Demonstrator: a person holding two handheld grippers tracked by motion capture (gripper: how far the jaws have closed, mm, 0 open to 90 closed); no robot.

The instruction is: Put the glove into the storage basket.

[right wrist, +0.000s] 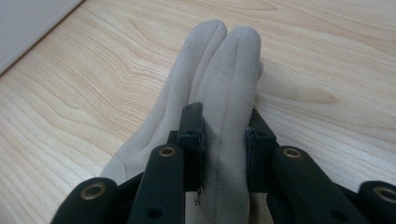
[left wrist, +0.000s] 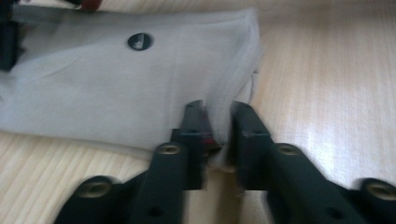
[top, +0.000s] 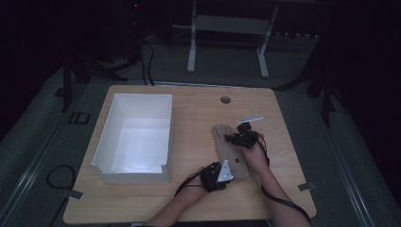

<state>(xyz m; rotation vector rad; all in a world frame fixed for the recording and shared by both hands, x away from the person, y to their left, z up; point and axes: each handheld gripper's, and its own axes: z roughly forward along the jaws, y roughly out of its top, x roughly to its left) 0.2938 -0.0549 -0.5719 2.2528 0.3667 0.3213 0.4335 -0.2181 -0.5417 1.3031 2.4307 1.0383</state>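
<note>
A beige glove lies flat on the wooden table, fingers pointing away from the person. My left gripper is at its near cuff end. In the left gripper view my left gripper is shut on the glove's cuff edge, with cloth pinched between the jaws and a dark snap button farther up. My right gripper sits at the finger end. The right gripper view shows my right gripper shut on one finger of the glove, beside a second finger.
A white open box stands on the left half of the table, with nothing in it; its corner reaches into the right gripper view. A round cable hole is near the table's far edge. Dark floor and a stand lie beyond.
</note>
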